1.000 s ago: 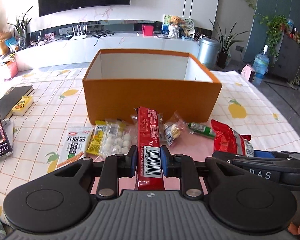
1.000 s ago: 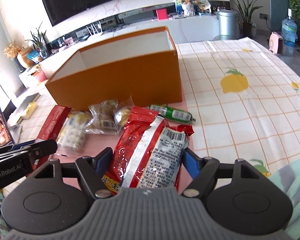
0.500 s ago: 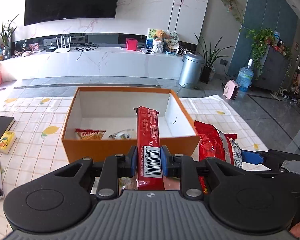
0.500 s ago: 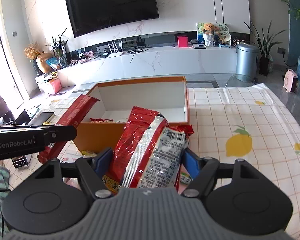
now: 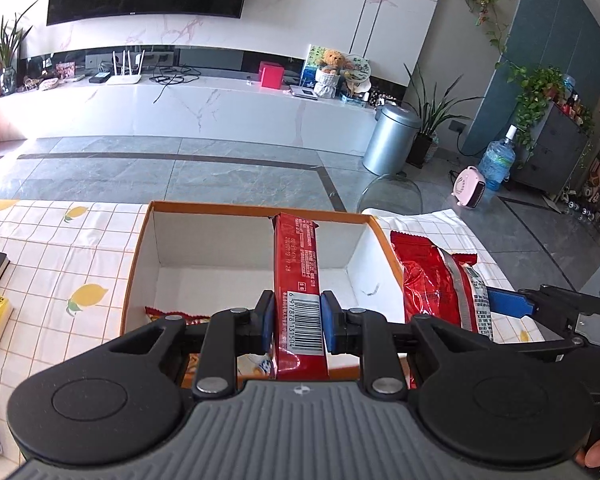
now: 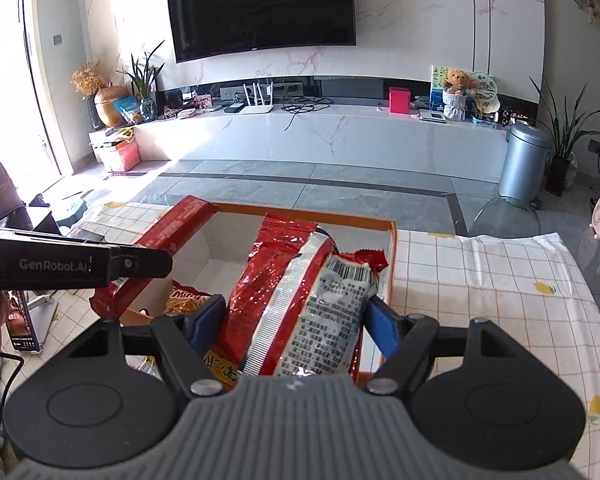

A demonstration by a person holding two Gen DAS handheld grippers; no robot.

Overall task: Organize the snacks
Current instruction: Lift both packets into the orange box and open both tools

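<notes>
Orange box [image 5: 140, 264] on table [image 5: 60, 248], open top, directly ahead and below both grippers. Left gripper [image 5: 294, 322] clamps red bar [image 5: 298, 264], long axis pointing forward over box; right gripper [image 6: 290, 320] clamps red bag [image 6: 300, 292] likewise.

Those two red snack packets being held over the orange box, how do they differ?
The long red packet in the left gripper is narrow, flat-sided and stiff; the red bag in the right gripper is wide, puffy and crinkled. The long red packet is red all over bar its barcode; the red bag has a large silvery printed panel. Both are clamped over the orange box.
</notes>
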